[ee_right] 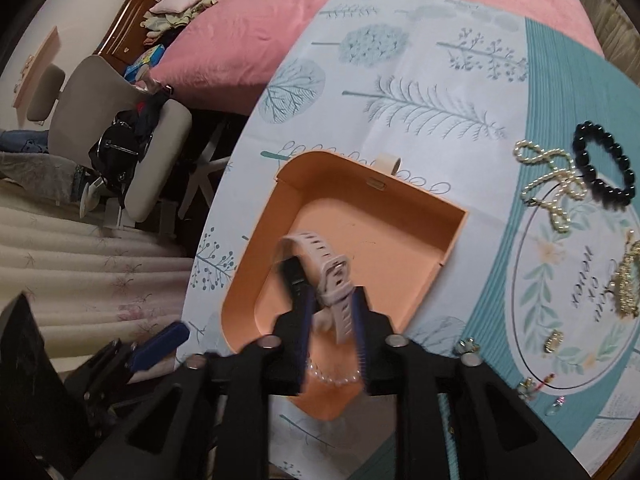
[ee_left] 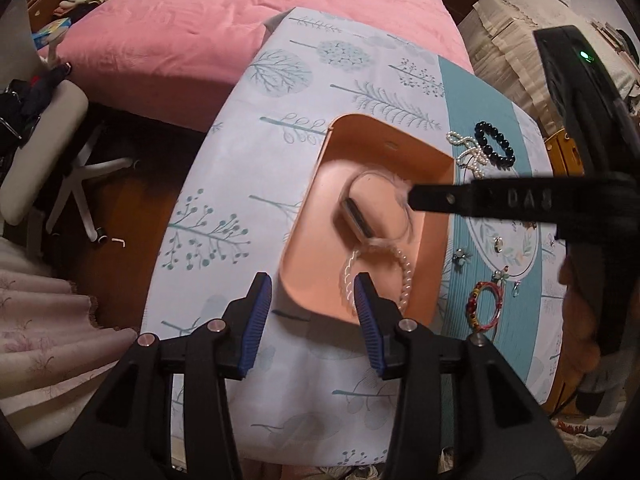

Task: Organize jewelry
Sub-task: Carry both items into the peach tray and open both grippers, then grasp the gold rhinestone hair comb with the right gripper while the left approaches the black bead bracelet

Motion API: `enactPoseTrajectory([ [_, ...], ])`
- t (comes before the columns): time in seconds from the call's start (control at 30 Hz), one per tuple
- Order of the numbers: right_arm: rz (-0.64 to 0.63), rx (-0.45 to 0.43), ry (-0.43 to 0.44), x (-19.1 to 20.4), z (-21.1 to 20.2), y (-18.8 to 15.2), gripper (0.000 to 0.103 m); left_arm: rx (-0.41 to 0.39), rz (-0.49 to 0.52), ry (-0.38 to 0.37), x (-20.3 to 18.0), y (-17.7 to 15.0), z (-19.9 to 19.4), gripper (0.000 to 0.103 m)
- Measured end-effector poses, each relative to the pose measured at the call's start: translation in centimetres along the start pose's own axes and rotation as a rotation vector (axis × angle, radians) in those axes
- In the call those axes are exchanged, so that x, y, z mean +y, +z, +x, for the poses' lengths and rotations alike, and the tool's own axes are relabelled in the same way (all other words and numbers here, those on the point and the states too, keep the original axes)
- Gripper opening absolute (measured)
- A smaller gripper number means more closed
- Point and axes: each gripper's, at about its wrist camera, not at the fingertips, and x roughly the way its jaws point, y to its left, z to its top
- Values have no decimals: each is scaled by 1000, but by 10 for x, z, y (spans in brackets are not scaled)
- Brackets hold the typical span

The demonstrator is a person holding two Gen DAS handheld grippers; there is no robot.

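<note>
An open orange jewelry box [ee_left: 380, 140] [ee_right: 400, 208] sits on the tree-print tablecloth. My right gripper [ee_right: 332, 320] is shut on the strap of a pale pink watch [ee_right: 320, 258] and holds it over the box; it reaches in from the right in the left wrist view [ee_left: 412, 196], where the watch [ee_left: 356, 216] hangs inside the box. A pearl bracelet [ee_left: 404, 276] [ee_right: 332, 378] lies in the box's near end. My left gripper [ee_left: 314, 300] is open and empty at the box's near edge.
On the teal mat to the right lie a black bead bracelet [ee_right: 604, 164], a pearl string [ee_right: 556, 184], a gold hair clip [ee_right: 628, 280], a red woven bracelet [ee_left: 486, 306] and small earrings. A pink bed [ee_left: 200, 32] and an office chair [ee_right: 120, 136] stand beyond the table.
</note>
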Motion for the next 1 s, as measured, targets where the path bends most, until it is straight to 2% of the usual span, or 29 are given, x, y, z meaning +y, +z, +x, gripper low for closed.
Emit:
enactPoseTrajectory([
  [0.07, 12, -18, 6, -2, -1, 0, 45, -19, -11, 5, 2, -3, -4, 40],
  [0.2, 0, -40, -2, -7, -12, -5, 45, -88, -10, 6, 0, -4, -13, 39],
  [0.3, -15, -72, -29, -13, -27, -16, 45, -111, 29, 6, -8, -3, -19, 39],
  [0.5, -8, -124, -53, -36, -57, -55, 45, -75, 75, -40, -33, 2, -18, 40],
  [0.67, 13, -166, -98, -61, -82, -92, 45, -54, 164, -69, -68, 3, -14, 39],
  [0.9, 106, -233, -120, -109, -116, -128, 45, -72, 280, -116, -119, 8, -17, 39],
  [1.0, 145, -255, -131, -132, -128, -139, 45, -60, 327, -111, -143, 10, -15, 40],
])
